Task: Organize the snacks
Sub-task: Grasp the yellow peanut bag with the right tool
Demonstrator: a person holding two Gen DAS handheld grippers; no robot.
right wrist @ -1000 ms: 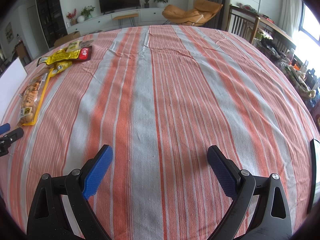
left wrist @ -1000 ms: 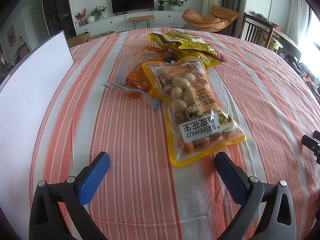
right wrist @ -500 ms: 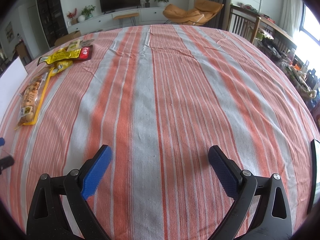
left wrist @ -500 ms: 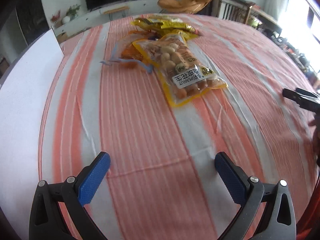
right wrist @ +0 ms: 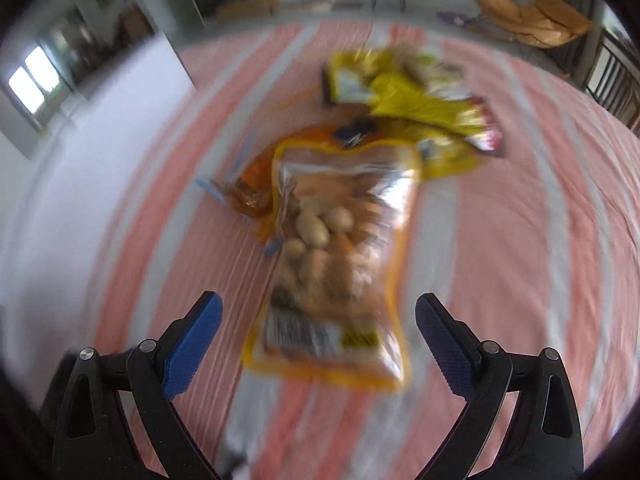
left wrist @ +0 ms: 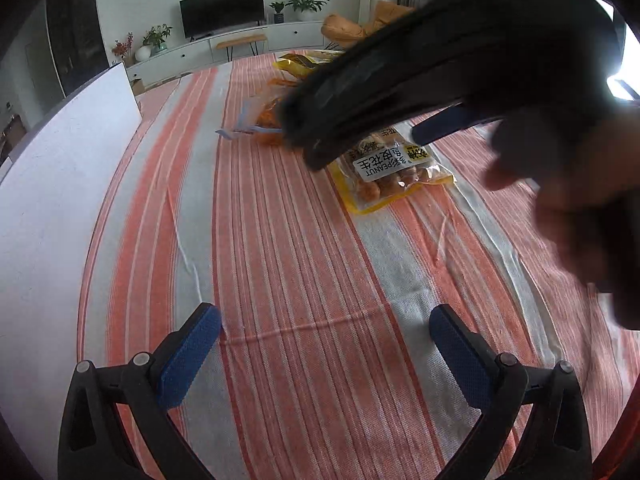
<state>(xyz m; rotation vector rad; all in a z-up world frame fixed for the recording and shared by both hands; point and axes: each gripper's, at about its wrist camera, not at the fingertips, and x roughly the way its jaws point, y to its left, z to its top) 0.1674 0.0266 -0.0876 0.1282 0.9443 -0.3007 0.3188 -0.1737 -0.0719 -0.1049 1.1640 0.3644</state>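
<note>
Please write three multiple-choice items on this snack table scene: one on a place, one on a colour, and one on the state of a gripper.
1. Where does the peanut bag lie in the right wrist view?
A. Ahead of the right gripper, between the lines of its fingers
B. On the white board
C. On the floor

2. What colour is the border of the peanut bag?
A. Green
B. Yellow
C. Black

3. How do the jaws of the left gripper stand?
A. Shut on a bag
B. Shut on nothing
C. Wide open, with only the striped tablecloth between them

Answers:
1 A, the bag lies on the cloth straight ahead of the open fingers.
2 B, a yellow edge frames the clear pack.
3 C, the blue pads stand far apart over bare cloth.
</note>
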